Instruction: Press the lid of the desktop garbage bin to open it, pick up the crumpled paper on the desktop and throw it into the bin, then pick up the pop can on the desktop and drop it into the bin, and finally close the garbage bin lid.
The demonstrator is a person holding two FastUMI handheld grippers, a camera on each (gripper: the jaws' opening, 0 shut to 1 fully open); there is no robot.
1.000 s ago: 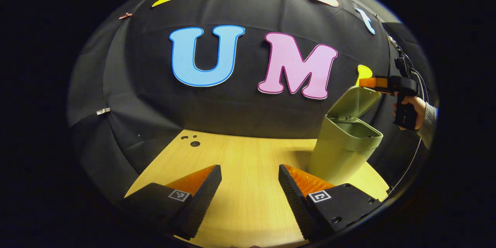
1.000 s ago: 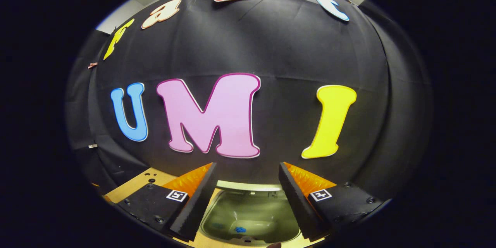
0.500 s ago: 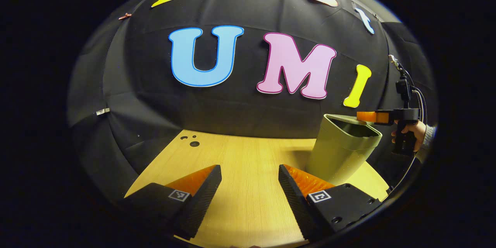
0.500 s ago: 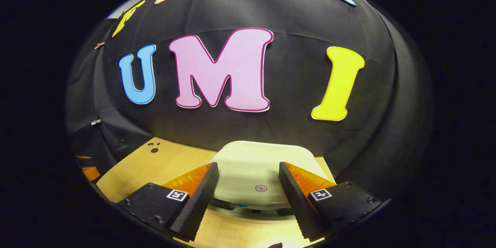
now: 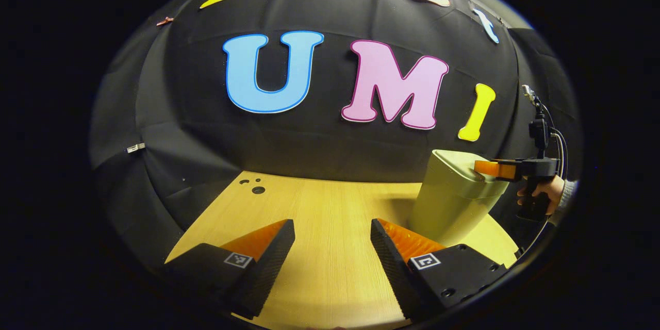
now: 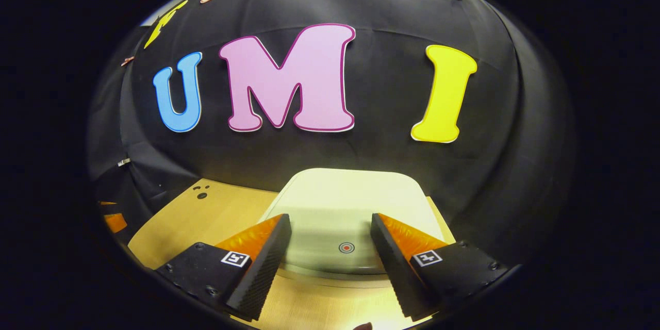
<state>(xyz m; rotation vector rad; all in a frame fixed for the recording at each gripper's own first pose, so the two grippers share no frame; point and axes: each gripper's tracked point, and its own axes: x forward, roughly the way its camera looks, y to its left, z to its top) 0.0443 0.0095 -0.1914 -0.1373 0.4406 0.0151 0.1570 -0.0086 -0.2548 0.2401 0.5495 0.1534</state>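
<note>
A pale green bin (image 5: 449,201) stands on the wooden table at the right of the left gripper view, its lid down flat. In the right gripper view the lid (image 6: 345,201) lies just beneath my right gripper (image 6: 330,227), which is open with its fingers resting on or just over the lid's near edge; a small red target mark (image 6: 346,247) sits between them. The right gripper (image 5: 490,168), held by a hand (image 5: 544,193), also shows in the left gripper view at the bin's top. My left gripper (image 5: 332,232) hangs open over bare table.
The wooden tabletop (image 5: 319,227) spreads in front of my left gripper, with small dark holes (image 5: 257,188) near its far left corner. The black cloth wall rises right behind the table and the bin. A cable (image 5: 546,129) trails from the right gripper.
The bin lid, standing up a second ago, has swung down flat. My right gripper came down with it onto the lid. The left gripper has stayed put.
</note>
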